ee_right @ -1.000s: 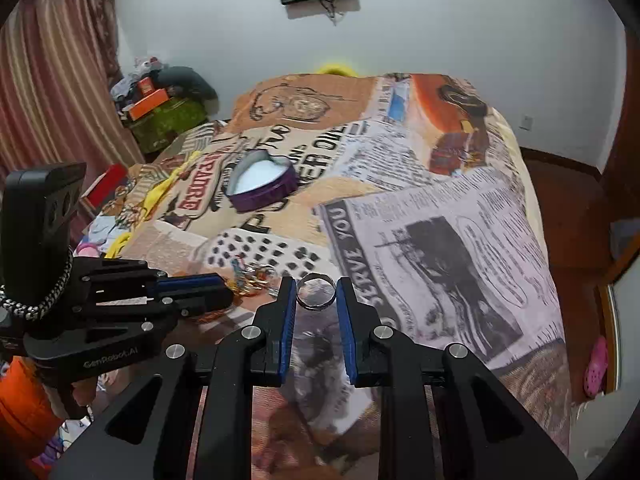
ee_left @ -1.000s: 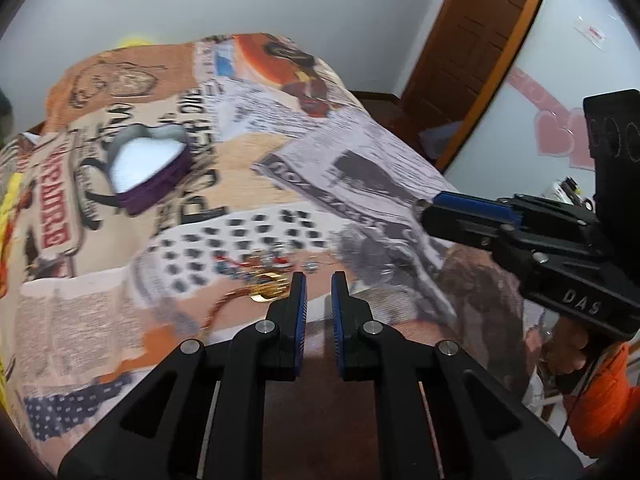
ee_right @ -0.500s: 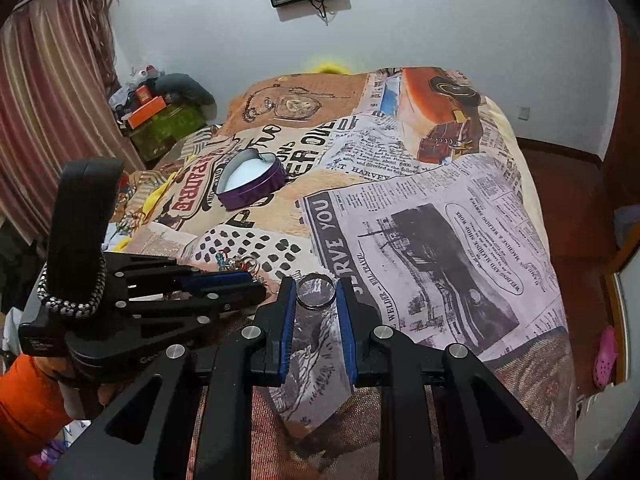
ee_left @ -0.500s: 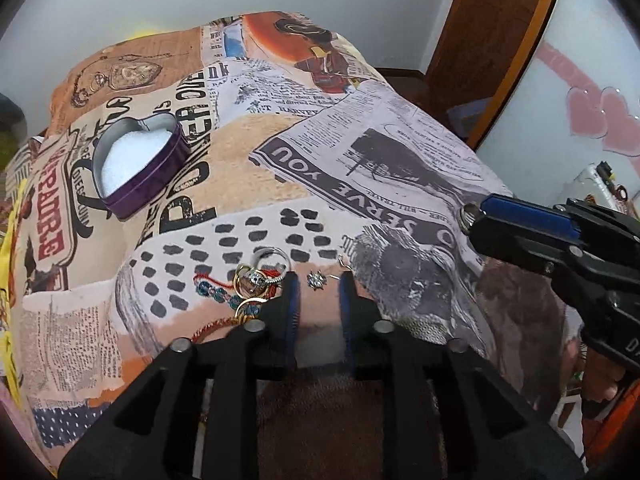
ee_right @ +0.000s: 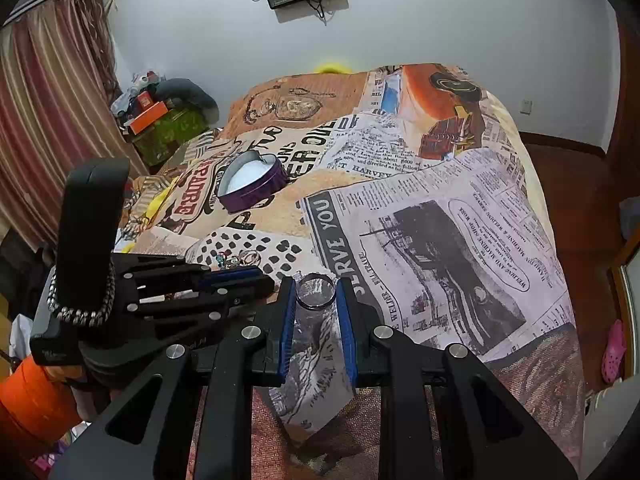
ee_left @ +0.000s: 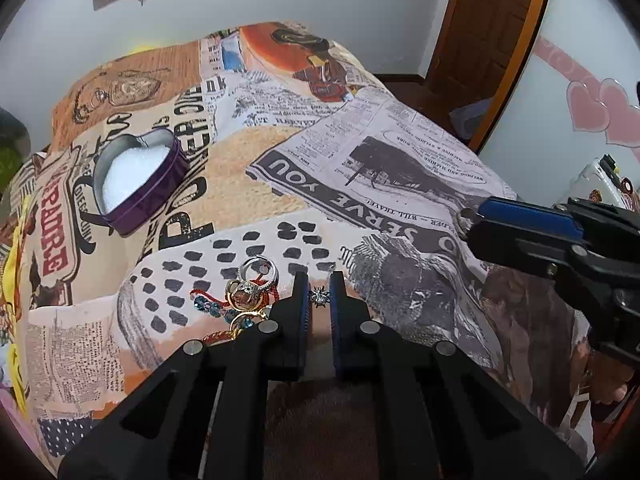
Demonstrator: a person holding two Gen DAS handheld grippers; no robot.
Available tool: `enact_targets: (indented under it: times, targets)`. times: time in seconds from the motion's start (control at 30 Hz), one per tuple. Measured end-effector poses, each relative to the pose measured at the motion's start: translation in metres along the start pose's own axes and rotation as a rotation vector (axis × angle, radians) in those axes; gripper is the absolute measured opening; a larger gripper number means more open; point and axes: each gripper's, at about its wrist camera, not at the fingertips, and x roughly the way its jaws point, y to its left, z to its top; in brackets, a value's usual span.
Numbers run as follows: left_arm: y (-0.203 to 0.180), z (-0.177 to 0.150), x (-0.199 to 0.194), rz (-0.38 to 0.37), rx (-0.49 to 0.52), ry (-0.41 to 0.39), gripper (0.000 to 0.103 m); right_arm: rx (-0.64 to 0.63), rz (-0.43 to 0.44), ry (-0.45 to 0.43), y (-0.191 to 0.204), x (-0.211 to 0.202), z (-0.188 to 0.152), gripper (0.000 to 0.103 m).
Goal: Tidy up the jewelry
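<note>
My right gripper [ee_right: 316, 294] pinches a silver ring [ee_right: 316, 291]; my left gripper [ee_left: 319, 294] straddles, perhaps touching, a star-shaped stud [ee_left: 319, 297].

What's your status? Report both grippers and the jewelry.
Right gripper shut on silver ring. Left gripper open, straddling small star-shaped stud on bedspread. Heart-shaped tin open, path unobstructed.

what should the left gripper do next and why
Probably close the left gripper on the star stud: its open jaws already straddle the stud on the bedspread, beside the jewelry pile. The right gripper already holds a ring, and the heart tin sits open.
</note>
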Motion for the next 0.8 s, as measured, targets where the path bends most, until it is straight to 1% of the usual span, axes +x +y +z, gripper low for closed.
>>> enact_targets:
  times: [0.2,0.37,0.53,0.8]
  targets:
    - [0.005,0.002,-0.028,-0.004,-0.011,-0.078,0.008,-0.015,-0.011,-0.019,0.01,-0.002,0.008,0.019]
    - [0.02,0.008,-0.058,0.008,-0.029,-0.157,0.008,-0.033,-0.009,-0.044,0.021,-0.001,0.02,0.019]
    - [0.042,0.014,-0.084,0.035,-0.049,-0.224,0.008,-0.049,0.0,-0.07,0.035,0.004,0.032,0.019]
    - [0.079,0.018,-0.105,0.082,-0.078,-0.289,0.008,-0.061,0.007,-0.091,0.053,0.018,0.054,0.019]
